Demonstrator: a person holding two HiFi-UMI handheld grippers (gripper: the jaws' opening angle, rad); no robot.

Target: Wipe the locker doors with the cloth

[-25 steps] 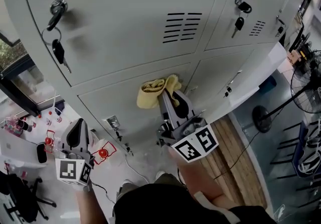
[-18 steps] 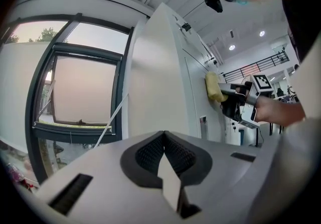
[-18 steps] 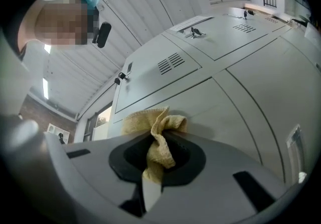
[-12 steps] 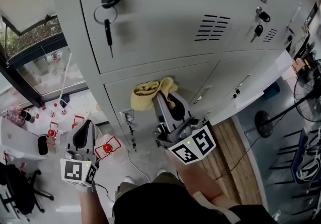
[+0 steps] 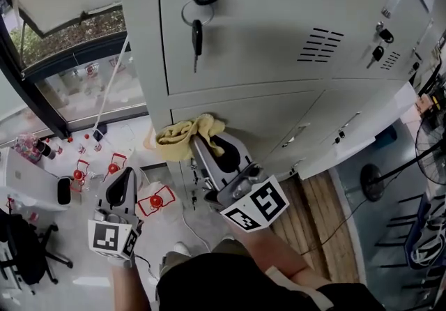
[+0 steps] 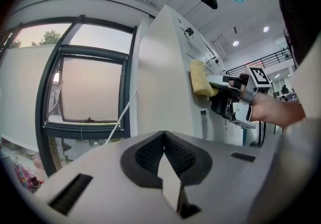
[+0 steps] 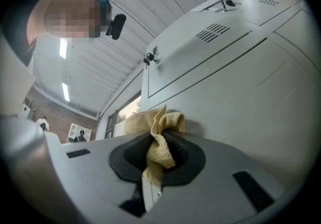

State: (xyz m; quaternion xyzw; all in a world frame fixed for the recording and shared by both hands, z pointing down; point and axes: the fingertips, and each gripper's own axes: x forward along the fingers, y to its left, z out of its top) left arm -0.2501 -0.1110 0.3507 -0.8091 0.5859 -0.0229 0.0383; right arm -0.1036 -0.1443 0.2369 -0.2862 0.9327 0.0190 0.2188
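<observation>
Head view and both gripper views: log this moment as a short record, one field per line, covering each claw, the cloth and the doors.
right claw: shut on the yellow cloth
yellow cloth: bunched against the lower locker door, near its upper left corner
left claw: shut, empty, held low, apart from the lockers
upper locker door: a key hangs from its lock
</observation>
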